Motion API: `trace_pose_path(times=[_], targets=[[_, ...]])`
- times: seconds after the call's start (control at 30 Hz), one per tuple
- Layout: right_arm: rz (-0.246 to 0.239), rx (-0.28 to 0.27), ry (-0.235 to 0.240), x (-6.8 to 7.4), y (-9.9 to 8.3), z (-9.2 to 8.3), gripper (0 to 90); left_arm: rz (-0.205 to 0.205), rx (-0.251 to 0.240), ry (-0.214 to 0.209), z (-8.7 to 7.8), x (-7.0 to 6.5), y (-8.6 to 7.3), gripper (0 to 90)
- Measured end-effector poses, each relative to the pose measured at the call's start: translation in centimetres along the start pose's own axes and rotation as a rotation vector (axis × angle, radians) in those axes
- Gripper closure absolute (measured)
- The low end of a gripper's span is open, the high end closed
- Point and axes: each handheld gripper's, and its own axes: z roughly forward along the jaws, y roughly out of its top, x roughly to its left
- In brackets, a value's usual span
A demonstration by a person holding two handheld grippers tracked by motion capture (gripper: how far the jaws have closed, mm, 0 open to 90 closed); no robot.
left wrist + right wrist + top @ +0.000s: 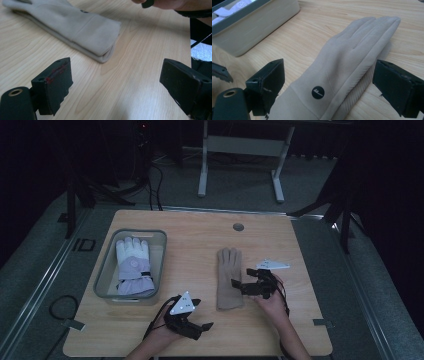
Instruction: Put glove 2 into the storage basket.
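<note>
A beige glove (229,277) lies flat on the wooden table (200,235), fingers pointing away from me. It has a round black logo (318,92) near the cuff. My right gripper (239,284) is at the glove's right edge, open. In the right gripper view the glove (347,60) lies between the wide-apart jaws and the pads do not press on it. My left gripper (202,320) hovers near the table's front edge, left of the glove's cuff (100,40), open with nothing between its jaws. A white and lilac glove (133,265) lies in the grey bin (111,251).
The bin (254,25) stands at the table's left. A round hole (238,227) is in the tabletop at the back. A desk frame (240,160) and cables stand on the floor beyond the table.
</note>
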Motion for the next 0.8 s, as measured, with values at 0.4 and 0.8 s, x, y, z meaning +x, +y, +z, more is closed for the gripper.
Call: trace_pose_path(times=[0.4,0.8], targets=[[-0.026,0.032,-0.068,-1.9,1.4,1.7,31.9,0.116,0.002,-0.055,3.9,0.3,3.3,20.1],[-0.01,0.124,-0.081,-3.7,1.6,5.2,30.1,0.235,0.192,-0.029,8.2,1.0,4.8,21.6]])
